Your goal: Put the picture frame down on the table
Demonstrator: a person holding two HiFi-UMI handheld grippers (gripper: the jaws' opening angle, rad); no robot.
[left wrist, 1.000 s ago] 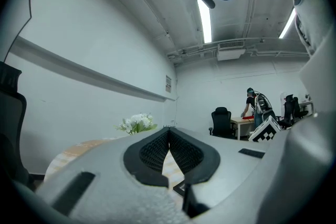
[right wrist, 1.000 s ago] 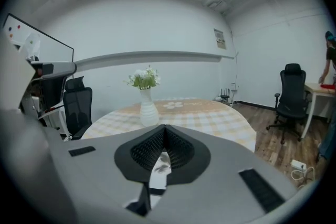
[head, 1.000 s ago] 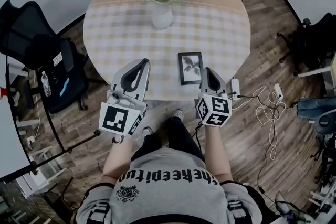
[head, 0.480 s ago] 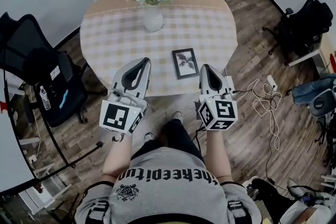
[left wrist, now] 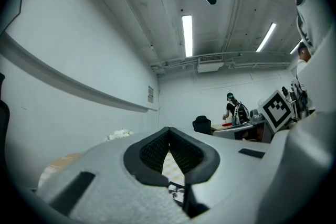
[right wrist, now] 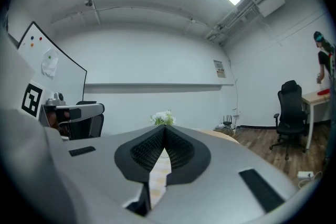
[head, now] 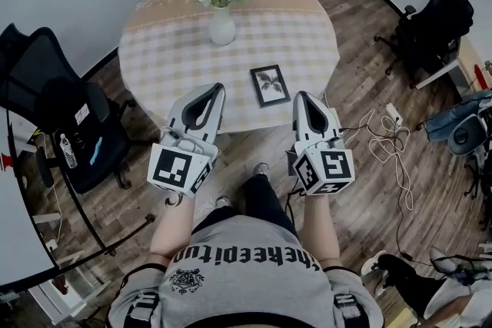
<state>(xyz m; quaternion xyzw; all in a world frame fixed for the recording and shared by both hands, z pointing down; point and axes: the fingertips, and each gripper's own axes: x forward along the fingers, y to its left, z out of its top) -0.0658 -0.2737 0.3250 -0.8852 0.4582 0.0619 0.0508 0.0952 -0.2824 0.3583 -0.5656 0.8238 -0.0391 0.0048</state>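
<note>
You've backed off; left gripper [head: 215, 89] and right gripper [head: 300, 97] jaws are together, empty; the picture frame [head: 270, 85] lies flat on the table [head: 177, 50] just ahead, so the task looks done.

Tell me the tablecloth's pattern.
The tablecloth is pale beige-and-white check, plain tan at the far edge; head view shows it best.

The left gripper [left wrist: 169, 134] hides most of the picture frame [left wrist: 177, 192].

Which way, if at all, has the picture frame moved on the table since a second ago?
No. The picture frame lies flat near the table's front edge, right of the vase, as before; only the view swung.
</note>
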